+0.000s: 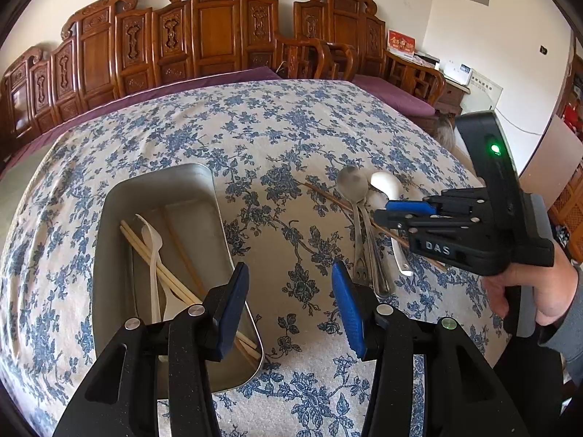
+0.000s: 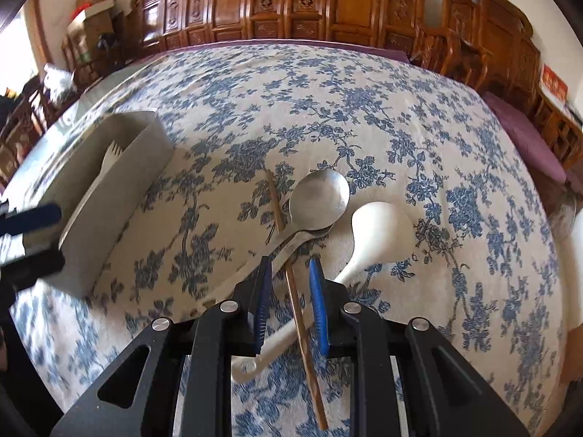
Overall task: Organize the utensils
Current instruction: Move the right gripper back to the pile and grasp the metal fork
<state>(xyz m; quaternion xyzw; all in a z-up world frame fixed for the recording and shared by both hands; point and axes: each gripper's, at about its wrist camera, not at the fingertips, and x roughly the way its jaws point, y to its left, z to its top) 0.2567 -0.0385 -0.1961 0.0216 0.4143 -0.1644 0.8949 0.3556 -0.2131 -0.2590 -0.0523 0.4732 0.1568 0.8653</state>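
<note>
A metal tray [image 1: 109, 218] on the floral tablecloth holds pale chopsticks [image 1: 160, 273] and a white plastic spoon and fork [image 1: 155, 255]. My left gripper [image 1: 289, 284] is open and empty, over the tray's near right corner. To the right lie two metal spoons [image 1: 355, 196], a white ceramic spoon [image 1: 391, 196] and a brown chopstick [image 1: 328, 196]. My right gripper [image 2: 290, 269] hangs low over this pile with its jaws on either side of the brown chopstick [image 2: 298, 309], a gap on each side. The tray [image 2: 120, 178] shows at the left of the right wrist view.
The tablecloth [image 1: 277, 123] covers a large table. Carved wooden chairs [image 1: 218, 25] and purple cushions [image 1: 393, 94] line the far edge. The metal spoons [image 2: 317, 200] and ceramic spoon [image 2: 375, 233] lie just ahead of the right fingers.
</note>
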